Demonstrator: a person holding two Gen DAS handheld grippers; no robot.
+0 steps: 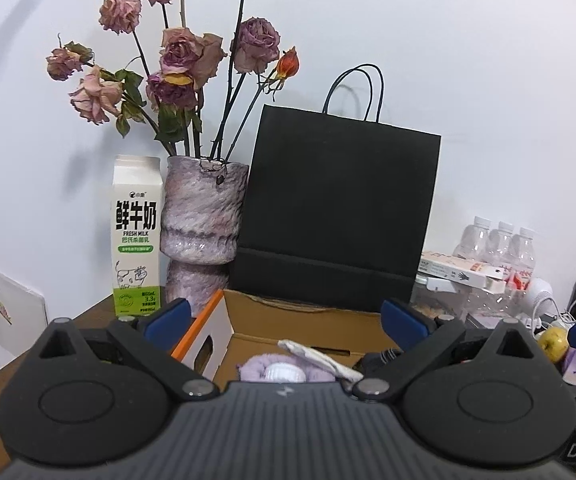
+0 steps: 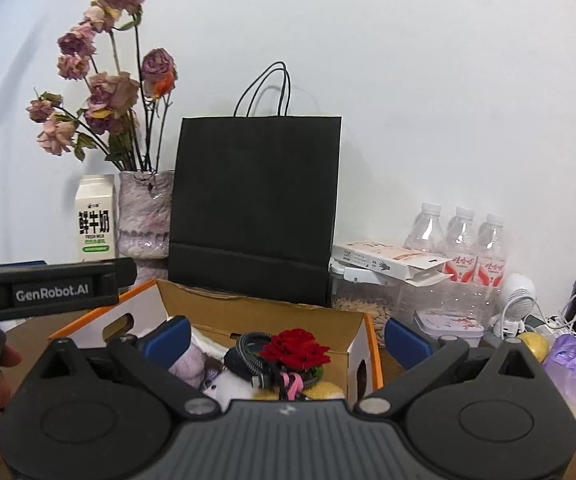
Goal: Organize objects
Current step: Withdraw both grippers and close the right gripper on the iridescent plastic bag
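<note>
An open cardboard box [image 1: 308, 316] with orange-edged white walls [image 2: 362, 356] stands on the wooden table. It holds a lilac fluffy item [image 1: 283, 372], a white cloth strip [image 1: 320, 356], a red rose [image 2: 296, 350], a black coiled hose [image 2: 247, 354] and other small things. My left gripper [image 1: 288, 316] is open and empty above the box's near side. My right gripper [image 2: 288, 336] is open and empty above the box; the left gripper's body [image 2: 47, 288] shows at its left.
A black paper bag [image 1: 336, 212] stands behind the box. A milk carton [image 1: 137, 236] and a vase [image 1: 203, 232] of dried roses stand at the back left. Water bottles [image 2: 460, 240], a flat carton [image 2: 388, 260], a small fan [image 2: 518, 300], an apple [image 1: 554, 342] and a purple bag [image 2: 572, 364] crowd the right.
</note>
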